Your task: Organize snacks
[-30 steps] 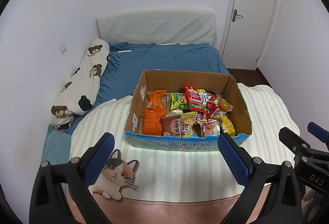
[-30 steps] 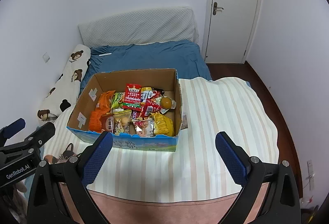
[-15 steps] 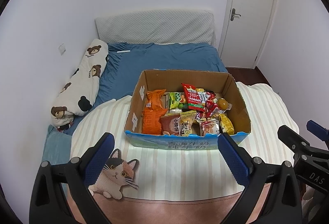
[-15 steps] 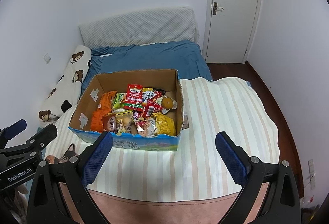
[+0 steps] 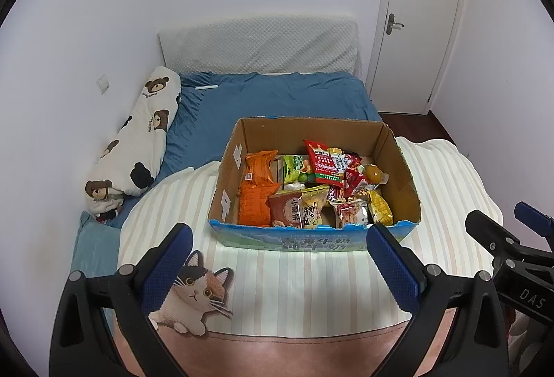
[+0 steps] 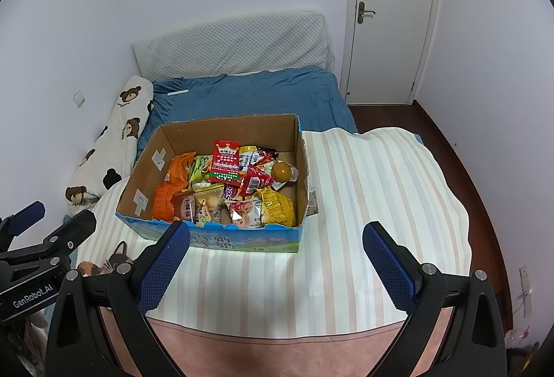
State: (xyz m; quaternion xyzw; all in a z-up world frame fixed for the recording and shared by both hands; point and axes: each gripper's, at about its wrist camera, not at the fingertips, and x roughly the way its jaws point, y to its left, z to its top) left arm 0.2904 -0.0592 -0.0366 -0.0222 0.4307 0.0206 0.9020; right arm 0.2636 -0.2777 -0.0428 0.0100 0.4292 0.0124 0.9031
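A cardboard box [image 5: 405, 176] with a blue front stands on the striped blanket [image 5: 311, 280], also in the right wrist view [image 6: 145, 172]. It holds several snack packets: orange packets [image 5: 258, 190] at the left, a red packet [image 5: 323, 160] on top, yellow packets [image 5: 379, 212] at the right. My left gripper [image 5: 278, 264] is open and empty, just in front of the box. My right gripper [image 6: 275, 266] is open and empty, in front of the box's right corner.
The bed has a blue sheet [image 5: 277, 100], a bear-print bolster [image 5: 138, 141] along the left wall and a white headboard cushion [image 5: 259, 44]. A cat picture [image 5: 194, 297] is on the blanket's front left. A white door [image 6: 391, 10] is at the back right.
Both views have shifted slightly; the box sits a little further right in the right wrist view. Both grippers stay open.
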